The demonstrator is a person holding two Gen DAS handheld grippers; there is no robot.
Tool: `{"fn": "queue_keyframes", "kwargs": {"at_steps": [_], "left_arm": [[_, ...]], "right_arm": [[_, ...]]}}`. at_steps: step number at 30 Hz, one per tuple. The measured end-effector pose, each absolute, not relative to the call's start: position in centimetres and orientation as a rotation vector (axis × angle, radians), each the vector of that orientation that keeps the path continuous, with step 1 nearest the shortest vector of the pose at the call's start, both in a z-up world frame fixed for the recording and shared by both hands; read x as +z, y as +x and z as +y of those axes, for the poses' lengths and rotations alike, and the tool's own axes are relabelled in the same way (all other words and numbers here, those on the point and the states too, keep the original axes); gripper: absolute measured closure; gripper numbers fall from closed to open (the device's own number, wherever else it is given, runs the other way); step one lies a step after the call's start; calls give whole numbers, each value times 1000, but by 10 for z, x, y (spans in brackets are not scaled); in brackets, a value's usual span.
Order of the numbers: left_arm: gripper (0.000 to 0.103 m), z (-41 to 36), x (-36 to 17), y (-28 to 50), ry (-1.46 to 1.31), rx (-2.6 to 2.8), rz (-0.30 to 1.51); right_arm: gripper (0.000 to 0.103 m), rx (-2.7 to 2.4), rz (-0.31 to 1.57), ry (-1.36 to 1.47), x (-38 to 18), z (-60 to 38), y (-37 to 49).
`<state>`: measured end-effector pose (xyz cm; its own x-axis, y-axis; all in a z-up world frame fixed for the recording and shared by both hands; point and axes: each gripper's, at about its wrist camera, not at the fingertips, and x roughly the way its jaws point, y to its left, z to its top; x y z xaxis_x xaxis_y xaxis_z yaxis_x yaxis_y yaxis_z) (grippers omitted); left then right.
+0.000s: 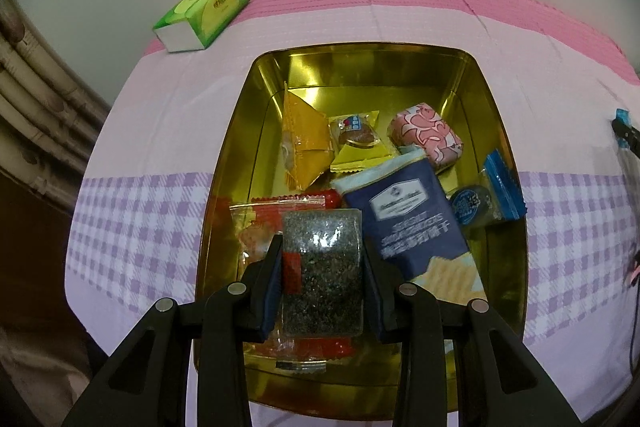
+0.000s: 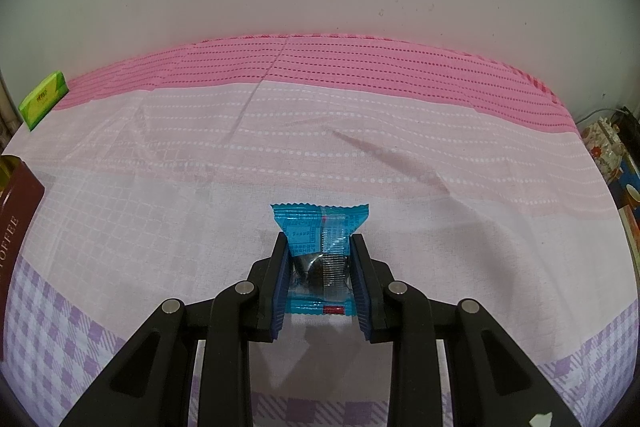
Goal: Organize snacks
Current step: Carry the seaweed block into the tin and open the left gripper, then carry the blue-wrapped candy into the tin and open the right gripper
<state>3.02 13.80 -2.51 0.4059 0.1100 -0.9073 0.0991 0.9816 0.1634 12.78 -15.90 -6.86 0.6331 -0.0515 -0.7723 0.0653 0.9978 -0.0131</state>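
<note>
In the left wrist view, my left gripper [image 1: 322, 247] is shut on a clear packet holding a dark speckled sesame bar [image 1: 322, 275], low over the near end of a gold tin [image 1: 236, 147]. Inside the tin lie several snacks: a yellow packet [image 1: 306, 143], a yellow-wrapped cake [image 1: 358, 143], a pink patterned sweet [image 1: 426, 137], a navy cracker pack [image 1: 408, 219], a blue packet [image 1: 486, 201] and a red packet [image 1: 260, 223]. In the right wrist view, my right gripper [image 2: 319, 243] is shut on a blue-wrapped dark sweet [image 2: 316, 251] over the tablecloth.
A green tissue pack [image 1: 204, 13] lies at the table's far left, also seen as the tissue pack [image 2: 42, 101]. The tin's dark red outer wall [image 2: 18, 211] stands at the left edge of the right wrist view. The pink and lilac checked cloth [image 2: 360, 147] covers the table against a white wall.
</note>
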Motion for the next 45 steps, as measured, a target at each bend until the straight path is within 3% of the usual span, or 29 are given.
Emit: {"fn": "queue_keyframes", "kwargs": {"at_steps": [20,25,45], "left_arm": [[64,135,4,20,195,18,1079],[54,139,16,13,195,56,1017],[48,179,30,-5,77,196,941]], "right_arm": [[76,-68,884,14,-69,-158,127],[76,-72,904,22,-68,-159,131],[79,-107,965,44,-64,-156,132]]}}
